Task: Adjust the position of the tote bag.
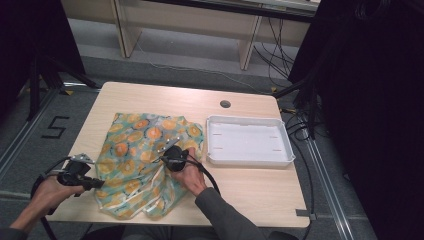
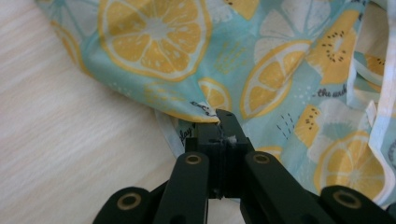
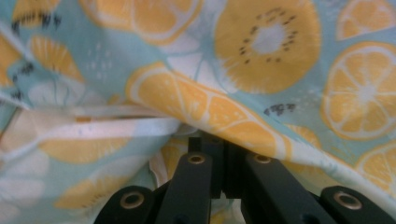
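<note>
High view: crumpled citrus-print cloth (image 1: 145, 160)

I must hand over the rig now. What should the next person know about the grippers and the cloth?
Left gripper: shut on the cloth's left edge.
Right gripper: shut on a fold near the cloth's middle.
Cloth: fruit-printed, crumpled on the table, left of the white tray.
Done: both grips taken.
Left: probably folding it and putting it in the tray, which holds nothing yet.
</note>
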`<state>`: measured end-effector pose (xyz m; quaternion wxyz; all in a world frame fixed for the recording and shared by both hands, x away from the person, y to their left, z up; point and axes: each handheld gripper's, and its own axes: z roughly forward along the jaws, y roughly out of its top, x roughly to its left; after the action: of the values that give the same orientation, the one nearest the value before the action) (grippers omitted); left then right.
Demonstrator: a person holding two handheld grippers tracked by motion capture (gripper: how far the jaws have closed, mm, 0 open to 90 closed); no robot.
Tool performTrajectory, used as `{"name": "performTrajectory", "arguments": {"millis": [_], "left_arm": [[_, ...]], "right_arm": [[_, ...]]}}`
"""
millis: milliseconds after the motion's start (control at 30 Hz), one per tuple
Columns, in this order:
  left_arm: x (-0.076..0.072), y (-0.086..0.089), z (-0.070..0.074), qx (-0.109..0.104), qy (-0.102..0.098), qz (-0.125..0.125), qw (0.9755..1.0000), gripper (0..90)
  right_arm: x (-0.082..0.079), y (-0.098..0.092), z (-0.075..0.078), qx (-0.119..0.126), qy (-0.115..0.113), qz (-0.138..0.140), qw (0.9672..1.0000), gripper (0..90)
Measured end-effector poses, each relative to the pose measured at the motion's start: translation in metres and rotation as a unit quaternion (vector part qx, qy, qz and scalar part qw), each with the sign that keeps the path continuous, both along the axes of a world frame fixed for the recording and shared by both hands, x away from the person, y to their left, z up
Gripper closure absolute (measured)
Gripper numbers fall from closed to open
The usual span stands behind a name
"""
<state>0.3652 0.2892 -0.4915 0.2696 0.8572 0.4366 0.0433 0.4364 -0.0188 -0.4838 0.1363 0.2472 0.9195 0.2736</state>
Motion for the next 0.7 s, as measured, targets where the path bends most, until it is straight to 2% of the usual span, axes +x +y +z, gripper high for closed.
{"name": "performTrajectory", "arguments": {"millis": [100, 133, 233, 367, 400, 467, 500, 533, 567, 600, 633, 700], "left_arm": [[0.005, -0.007, 0.000, -0.010, -0.005, 0.006, 0.9999, 89.4], [0.006, -0.008, 0.001, -0.012, -0.005, 0.001, 0.9999, 89.4], [0.007, -0.014, 0.003, -0.014, -0.011, -0.002, 0.9998, 89.1], [0.004, -0.015, 0.007, -0.024, -0.023, 0.002, 0.9995, 88.4], [0.003, -0.013, 0.009, -0.024, -0.024, 0.005, 0.9994, 88.2], [-0.001, -0.010, 0.013, -0.038, -0.035, 0.015, 0.9986, 87.5], [-0.002, -0.009, 0.014, -0.045, -0.040, 0.019, 0.9980, 85.6], [-0.002, -0.008, 0.017, -0.043, -0.032, 0.016, 0.9985, 82.9], [-0.005, -0.007, 0.020, -0.038, -0.037, 0.023, 0.9983, 80.2], [-0.007, -0.007, 0.022, -0.044, -0.050, 0.029, 0.9974, 76.2], [-0.010, -0.008, 0.028, -0.039, -0.044, 0.036, 0.9976, 70.7], [-0.018, -0.008, 0.037, -0.042, -0.052, 0.039, 0.9970, 62.6]], "right_arm": [[0.009, -0.006, 0.003, 0.002, -0.004, -0.006, 1.0000, 90.0], [0.011, -0.010, 0.005, 0.001, -0.005, -0.009, 1.0000, 90.0], [0.013, -0.024, 0.008, 0.019, 0.001, -0.013, 0.9997, 90.0], [0.000, -0.038, 0.017, 0.022, 0.007, 0.000, 0.9997, 89.8], [-0.006, -0.041, 0.020, 0.030, 0.005, 0.001, 0.9995, 89.5], [-0.018, -0.047, 0.028, 0.041, 0.007, 0.020, 0.9990, 88.6], [-0.024, -0.049, 0.030, 0.043, 0.010, 0.021, 0.9988, 88.6], [-0.029, -0.051, 0.030, 0.045, 0.009, 0.033, 0.9984, 88.6], [-0.033, -0.053, 0.031, 0.043, 0.016, 0.038, 0.9982, 88.7], [-0.037, -0.055, 0.030, 0.040, 0.028, 0.038, 0.9981, 88.7], [-0.040, -0.056, 0.029, 0.038, 0.022, 0.049, 0.9979, 88.6], [-0.044, -0.059, 0.028, 0.041, 0.031, 0.044, 0.9977, 88.5]]}}
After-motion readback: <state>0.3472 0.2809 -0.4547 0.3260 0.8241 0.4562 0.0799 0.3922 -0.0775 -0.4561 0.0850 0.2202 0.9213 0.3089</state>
